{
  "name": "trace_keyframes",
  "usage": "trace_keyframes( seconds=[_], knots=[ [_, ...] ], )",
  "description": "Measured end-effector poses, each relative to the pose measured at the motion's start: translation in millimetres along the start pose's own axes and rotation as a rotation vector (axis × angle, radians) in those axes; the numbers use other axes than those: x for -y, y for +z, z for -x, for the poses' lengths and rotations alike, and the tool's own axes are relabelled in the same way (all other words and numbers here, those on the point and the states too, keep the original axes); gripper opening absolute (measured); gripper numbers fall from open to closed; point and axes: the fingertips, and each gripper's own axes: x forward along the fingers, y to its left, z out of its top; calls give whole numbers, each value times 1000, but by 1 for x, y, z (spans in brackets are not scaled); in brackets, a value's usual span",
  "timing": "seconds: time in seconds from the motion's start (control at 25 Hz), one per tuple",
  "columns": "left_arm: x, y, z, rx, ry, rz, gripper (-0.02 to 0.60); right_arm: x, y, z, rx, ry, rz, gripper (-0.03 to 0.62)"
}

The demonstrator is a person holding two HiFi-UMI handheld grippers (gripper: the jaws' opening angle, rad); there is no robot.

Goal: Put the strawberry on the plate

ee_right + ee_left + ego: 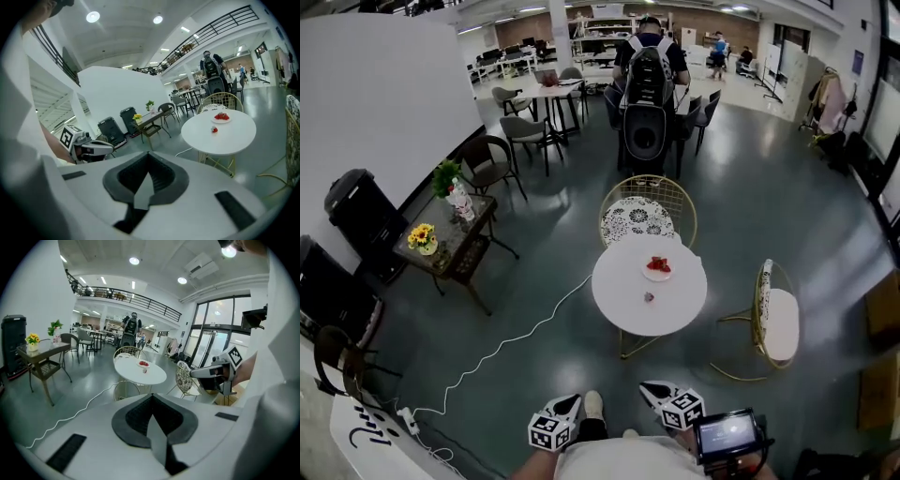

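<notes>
One strawberry (pixel 649 297) on the white table (pixel 680 305), near the plate (pixel 657 278)

Glossy grey floor (pixel 750 187), white partition wall (pixel 384 94) at left. Two gold wire chairs (pixel 649 211) stand just beside round white worktop (pixel 675 300); recessed ceiling lights (pixel 134 260) lit.

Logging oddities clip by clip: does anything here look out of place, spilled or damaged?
One small red strawberry lies loose on the round white table, apart from the white plate holding other strawberries. A white cable snakes across the grey floor. Nothing looks spilled or damaged.
</notes>
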Motion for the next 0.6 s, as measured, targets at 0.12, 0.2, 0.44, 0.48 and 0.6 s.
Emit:
trace_keyframes(
  seconds=[0.12, 0.2, 0.44, 0.48, 0.6],
  knots=[
    [-13, 24, -23, 1, -37, -41, 5, 18, 17, -1, 24, -38, -8, 5],
    [-27, 39, -38, 3, -56, -58, 5, 30, 32, -7, 45, -53, -13, 5],
    [-78, 67, -70, -3, -109, -72, 5, 48, 60, -50, 55, -84, -23, 5],
    [-83, 70, -72, -7, -121, -74, 5, 50, 67, -55, 58, -94, -27, 5],
    [-94, 83, -82, -25, -166, -90, 5, 56, 88, -67, 74, -133, -34, 5]
  ],
)
